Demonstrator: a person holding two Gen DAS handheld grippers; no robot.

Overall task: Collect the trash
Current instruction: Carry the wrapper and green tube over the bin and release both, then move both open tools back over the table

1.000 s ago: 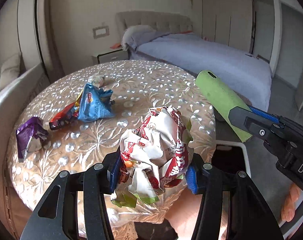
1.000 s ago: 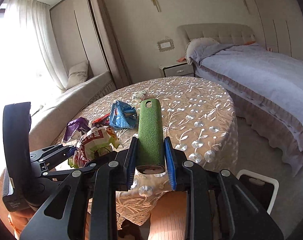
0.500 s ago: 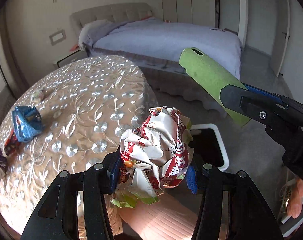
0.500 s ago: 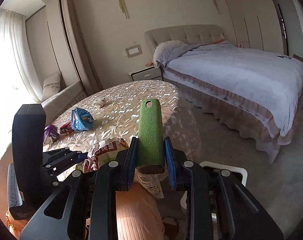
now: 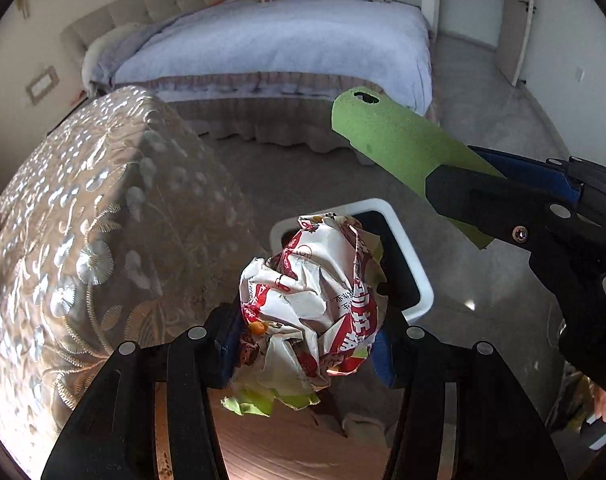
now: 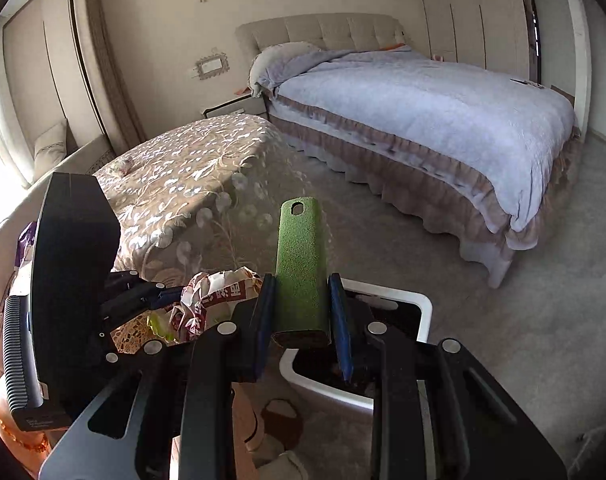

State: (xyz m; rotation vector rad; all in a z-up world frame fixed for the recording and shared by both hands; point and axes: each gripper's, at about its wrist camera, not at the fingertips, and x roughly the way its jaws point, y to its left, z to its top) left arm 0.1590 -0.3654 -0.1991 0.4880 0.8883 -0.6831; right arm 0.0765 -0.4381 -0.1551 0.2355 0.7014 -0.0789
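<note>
My left gripper (image 5: 307,344) is shut on a crumpled red-and-white wrapper (image 5: 315,300) and holds it above the floor, just in front of a white trash bin (image 5: 417,256) with a dark liner. My right gripper (image 6: 303,316) is shut on a green flat package (image 6: 301,264) and holds it over the near rim of the bin (image 6: 423,312). The package also shows in the left wrist view (image 5: 399,148), to the right of the wrapper. The wrapper shows in the right wrist view (image 6: 219,296), left of the package.
A round table with an embroidered cloth (image 5: 63,216) stands to the left; a small crumpled scrap (image 6: 123,166) lies on its far side. A bed with a grey cover (image 6: 423,112) fills the back right. Grey carpet (image 6: 523,320) surrounds the bin.
Both grippers have swung right, away from the table top, with their loads. The bin has come from the edge of view to directly under and in front of both grippers.
</note>
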